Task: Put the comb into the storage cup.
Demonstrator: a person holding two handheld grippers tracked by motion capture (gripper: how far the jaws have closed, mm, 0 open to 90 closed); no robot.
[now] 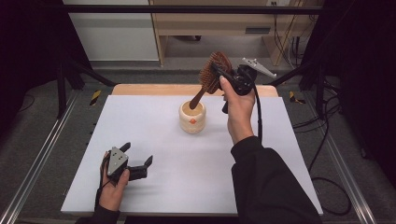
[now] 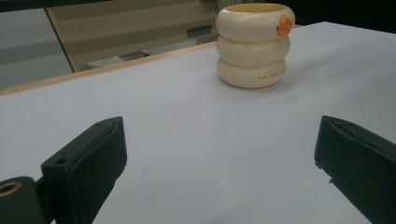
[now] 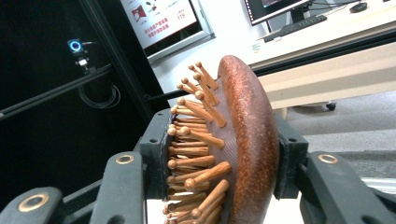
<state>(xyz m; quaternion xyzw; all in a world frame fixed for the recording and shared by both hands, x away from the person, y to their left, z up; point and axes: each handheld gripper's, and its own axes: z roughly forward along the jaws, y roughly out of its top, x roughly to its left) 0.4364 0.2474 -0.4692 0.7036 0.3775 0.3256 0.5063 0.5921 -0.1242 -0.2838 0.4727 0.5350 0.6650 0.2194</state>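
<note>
white table (image 1: 154, 186) | right gripper (image 1: 223, 77) clamps hairbrush (image 1: 215, 70), handle tip hidden in cup (image 1: 192, 117) | left gripper (image 1: 138, 161) wide open

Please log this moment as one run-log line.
right gripper: shut on hairbrush | brush handle in cup | left gripper: open, resting on table

Grey floor (image 1: 42, 126), wooden cabinet (image 1: 210, 23), black frame rails (image 1: 187, 8) behind.

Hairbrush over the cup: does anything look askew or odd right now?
Nothing is spilled or damaged. The wooden hairbrush hangs tilted, handle tip at the cream ringed cup mouth, because the right gripper clamps its head, one jaw on the bristles.
</note>
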